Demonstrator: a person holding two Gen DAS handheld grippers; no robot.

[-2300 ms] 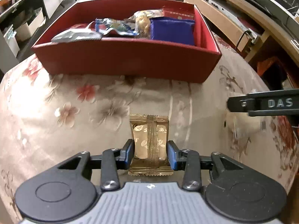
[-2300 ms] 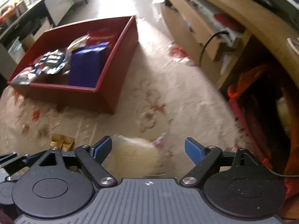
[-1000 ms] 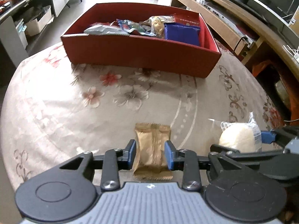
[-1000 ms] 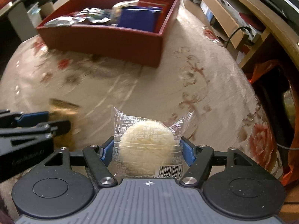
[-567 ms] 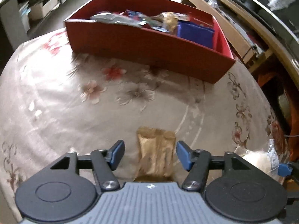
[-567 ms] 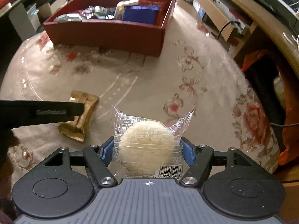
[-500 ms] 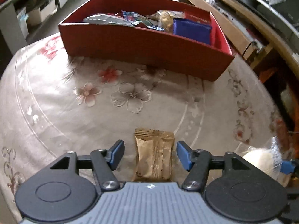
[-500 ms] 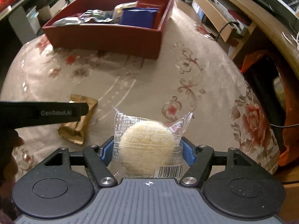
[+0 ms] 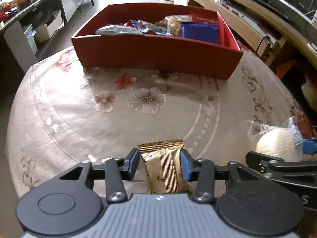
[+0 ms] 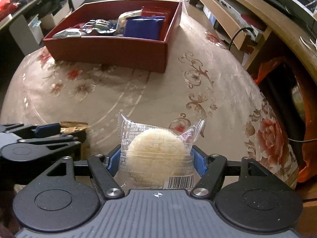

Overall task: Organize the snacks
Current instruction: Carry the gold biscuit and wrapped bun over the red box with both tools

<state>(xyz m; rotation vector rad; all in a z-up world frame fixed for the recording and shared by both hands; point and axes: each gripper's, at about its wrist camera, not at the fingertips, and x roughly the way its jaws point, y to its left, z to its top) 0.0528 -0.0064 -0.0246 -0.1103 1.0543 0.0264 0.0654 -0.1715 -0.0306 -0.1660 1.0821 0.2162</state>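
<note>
Your left gripper [image 9: 160, 163]: jaws just closed in, pinching the gold wrapped snack [image 9: 165, 166] between the blue pads. Your right gripper [image 10: 156, 161]: clamped on the clear-wrapped round pastry [image 10: 156, 154], just right of the left tool. Ahead of both, across the floral tablecloth [image 9: 79, 119]: red box [image 9: 158, 53], already holding several snack packets.

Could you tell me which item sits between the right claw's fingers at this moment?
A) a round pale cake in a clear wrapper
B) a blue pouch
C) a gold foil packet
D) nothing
A: the right claw grips the clear-wrapped round cake on both sides.
</note>
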